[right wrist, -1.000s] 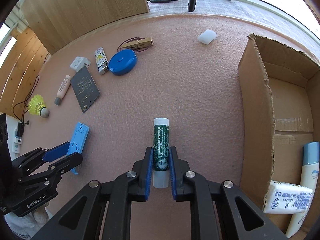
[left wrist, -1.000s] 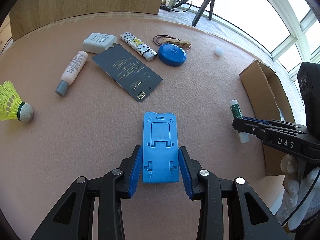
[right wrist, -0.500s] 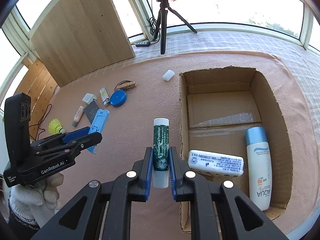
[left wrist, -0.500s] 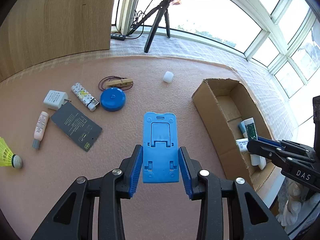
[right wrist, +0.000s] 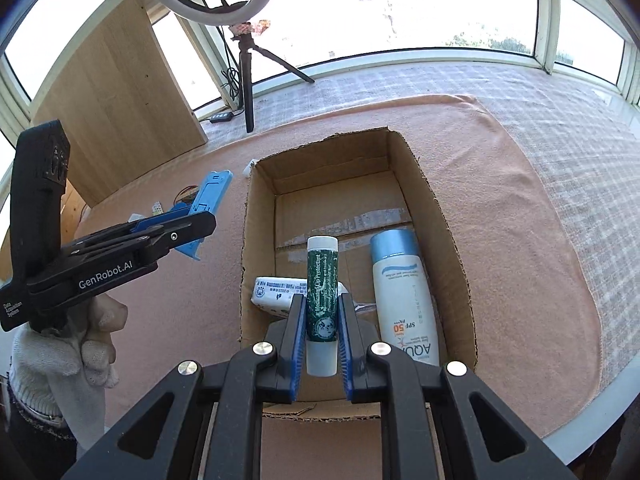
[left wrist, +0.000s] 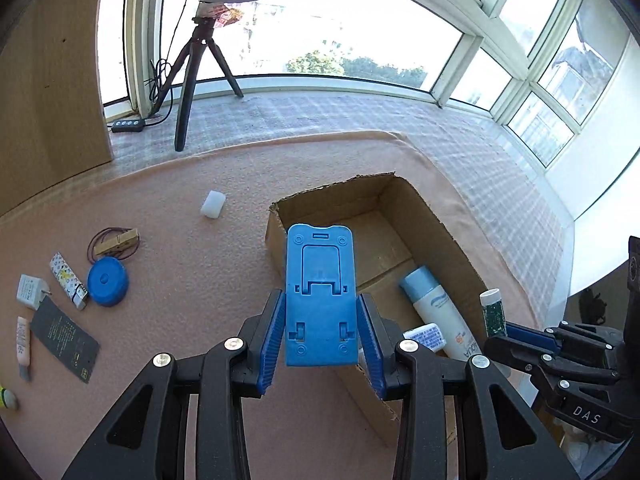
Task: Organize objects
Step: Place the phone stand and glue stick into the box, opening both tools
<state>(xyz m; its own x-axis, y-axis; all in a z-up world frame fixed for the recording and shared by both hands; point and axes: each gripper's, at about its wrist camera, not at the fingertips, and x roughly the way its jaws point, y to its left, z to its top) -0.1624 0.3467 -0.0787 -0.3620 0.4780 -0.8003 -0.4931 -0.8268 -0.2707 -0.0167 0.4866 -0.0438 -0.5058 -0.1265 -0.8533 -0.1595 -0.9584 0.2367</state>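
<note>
My left gripper (left wrist: 320, 332) is shut on a blue plastic phone stand (left wrist: 320, 292) and holds it in the air over the near left rim of the open cardboard box (left wrist: 436, 220). My right gripper (right wrist: 321, 328) is shut on a green lip balm stick (right wrist: 321, 292) with a white cap, held above the box's (right wrist: 436, 200) near end. In the box lie a white sunscreen bottle (right wrist: 404, 292) with a blue cap and a white packet (right wrist: 276, 292). The left gripper with the stand (right wrist: 208, 196) shows left of the box in the right wrist view.
On the pink cloth left of the box lie a white block (left wrist: 213, 204), a clothespin with a band (left wrist: 118, 240), a blue round case (left wrist: 108, 282), a lighter (left wrist: 68, 280), a charger (left wrist: 30, 290), a dark card (left wrist: 64, 338) and a tube (left wrist: 23, 344). A tripod (left wrist: 200, 80) stands behind.
Both grippers have risen and moved right toward the box. The blue stand and the lip balm were lifted off the cloth and now hang over the box's near end.
</note>
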